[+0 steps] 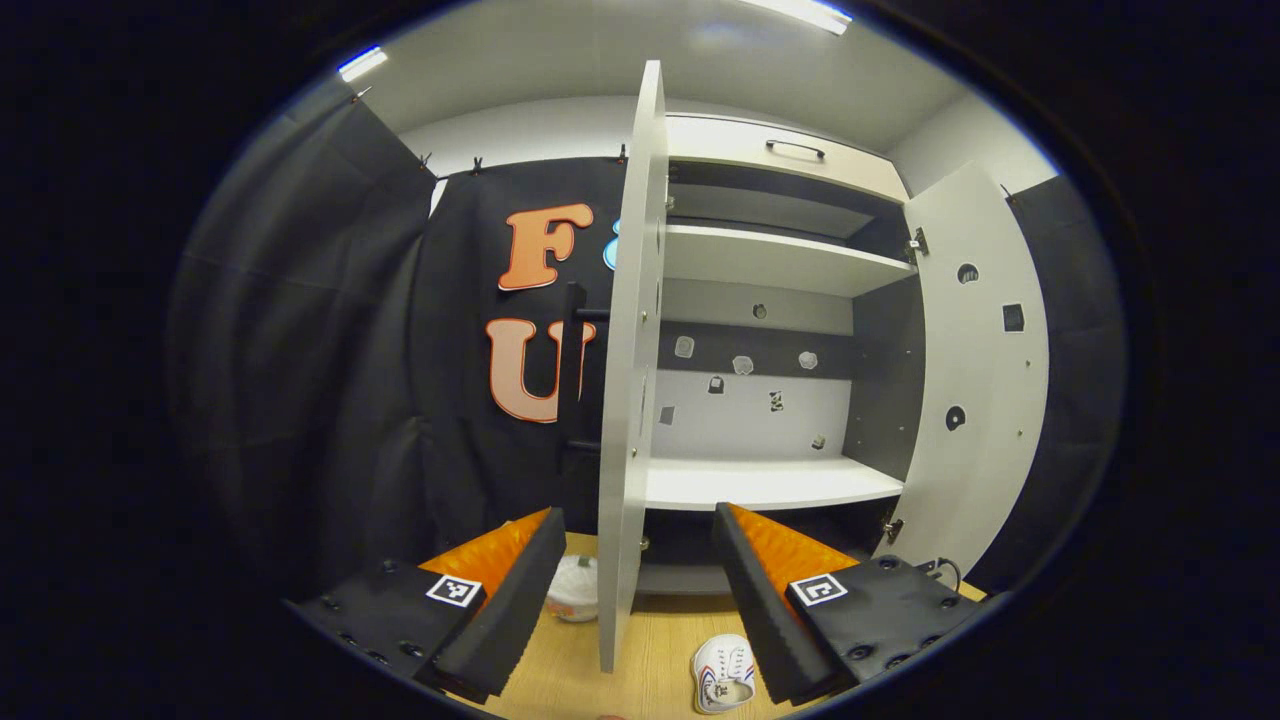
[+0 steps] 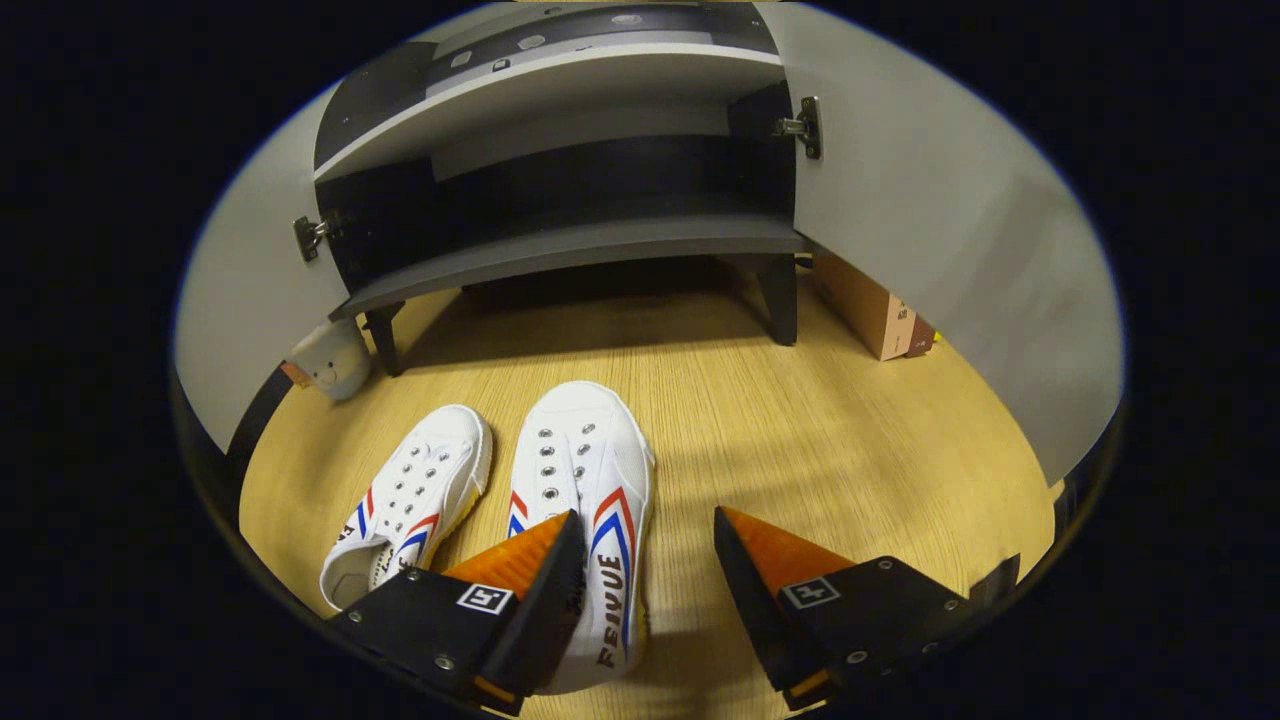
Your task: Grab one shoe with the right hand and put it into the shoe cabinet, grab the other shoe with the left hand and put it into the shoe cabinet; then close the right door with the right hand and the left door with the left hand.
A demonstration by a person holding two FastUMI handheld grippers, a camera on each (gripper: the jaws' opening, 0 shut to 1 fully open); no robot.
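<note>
Wooden floor (image 2: 800, 440) before the open shoe cabinet (image 2: 580, 240) carries two white shoes (image 2: 585, 480). Right tongs (image 2: 640, 560) gape above one; left tongs (image 1: 635, 565) gape idle. Light, soft canvas: pinch the firmer heel collar.

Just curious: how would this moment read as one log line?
stage: reaching | right hand-held gripper: open above right sneaker | shoe cabinet doors: open
</note>
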